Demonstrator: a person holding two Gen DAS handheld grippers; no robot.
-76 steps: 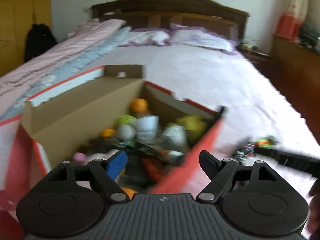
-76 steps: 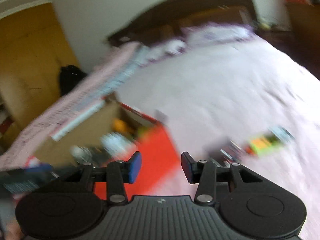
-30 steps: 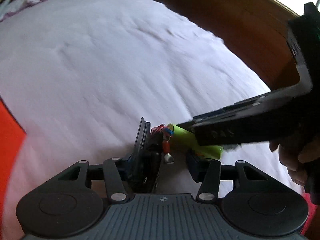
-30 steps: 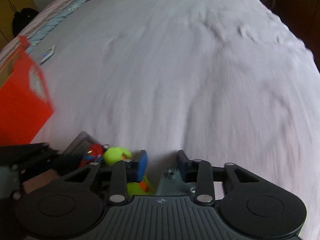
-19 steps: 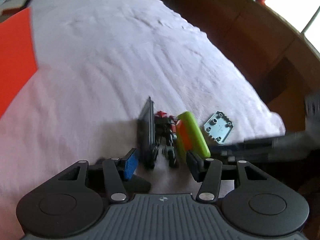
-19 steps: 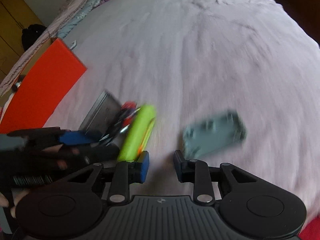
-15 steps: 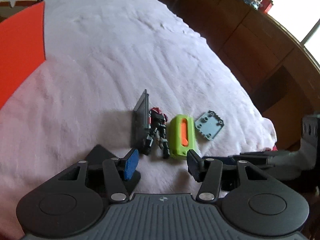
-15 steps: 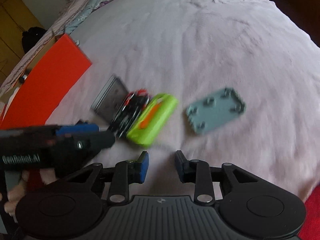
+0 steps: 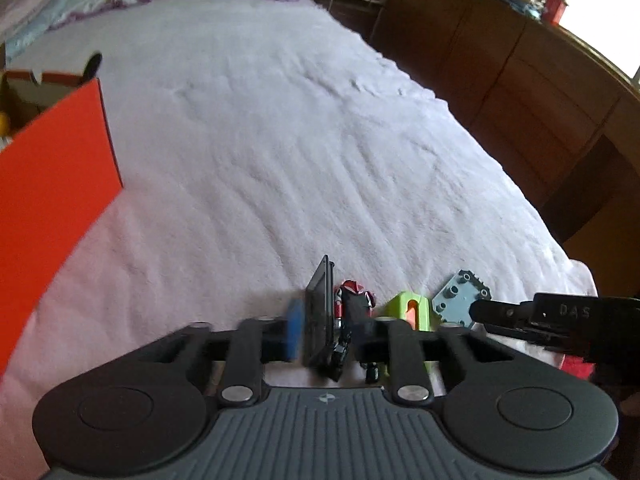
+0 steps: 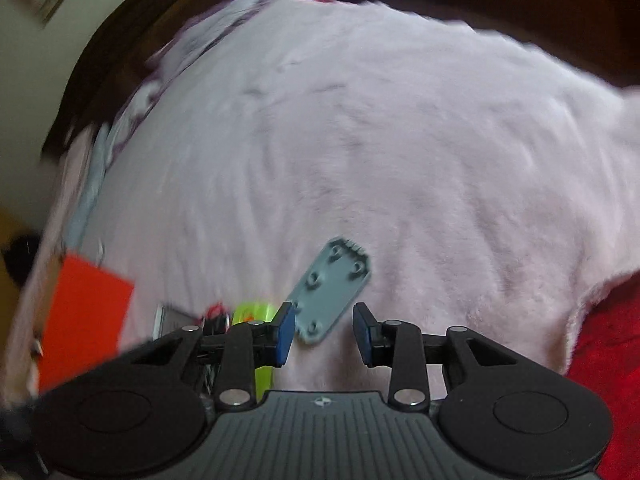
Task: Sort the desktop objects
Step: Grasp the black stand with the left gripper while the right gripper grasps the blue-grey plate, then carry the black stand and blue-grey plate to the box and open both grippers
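Blue-padded left gripper (image 9: 326,336) gaping around dark flat case (image 9: 320,312) and red-black toy figure (image 9: 354,308), clamping nothing visibly; right gripper (image 10: 323,334) likewise spread, empty, framing grey studded plate (image 10: 330,290) at twelve o'clock. Lime-green block (image 9: 412,310) lying between figure and plate. Orange box (image 9: 52,188) standing off at ten o'clock. Four items lying loose on pink blanket (image 9: 280,140), sorting seemingly unfinished.
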